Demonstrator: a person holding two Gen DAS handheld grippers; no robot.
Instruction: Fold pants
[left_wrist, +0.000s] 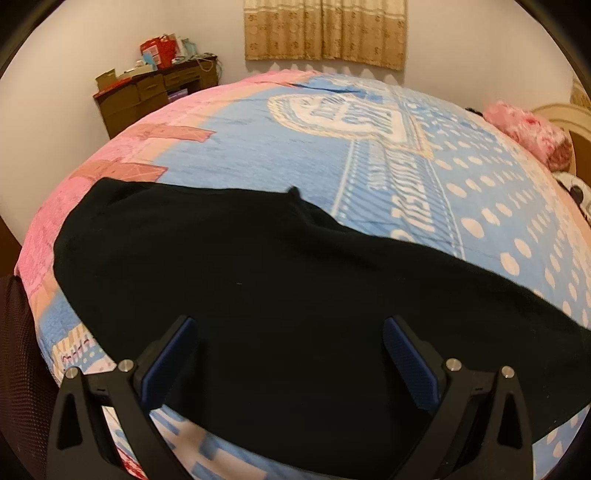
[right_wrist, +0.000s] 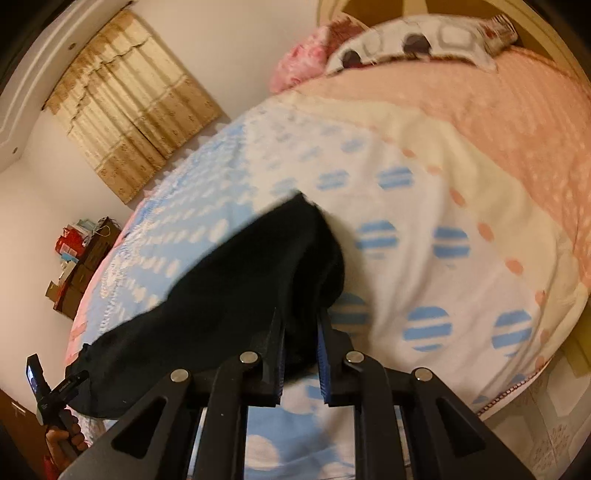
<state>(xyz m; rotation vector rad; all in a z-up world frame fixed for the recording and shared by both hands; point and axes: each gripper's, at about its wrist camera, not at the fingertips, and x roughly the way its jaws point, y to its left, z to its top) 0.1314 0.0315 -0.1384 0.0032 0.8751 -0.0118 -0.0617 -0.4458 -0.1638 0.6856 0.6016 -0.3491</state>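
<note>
Pants (left_wrist: 258, 295): matt black cloth, I see no sheen. Blanket (left_wrist: 258, 162): soft, fuzzy printed cloth. Left gripper (left_wrist: 290, 354): matt black plastic, ribbed blue pads (left_wrist: 410, 358), shiny metal pins. Right gripper (right_wrist: 300, 350): I note the same finish. Curtain (left_wrist: 325, 29): patterned beige fabric. Desk (left_wrist: 147, 92): dull brown wood.

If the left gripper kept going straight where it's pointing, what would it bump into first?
Most likely the black pants. The left gripper has its jaws wide open and tips down over the dark cloth, which fills the gap between them. The bed lies beneath. How far off the cloth is, I cannot tell.
</note>
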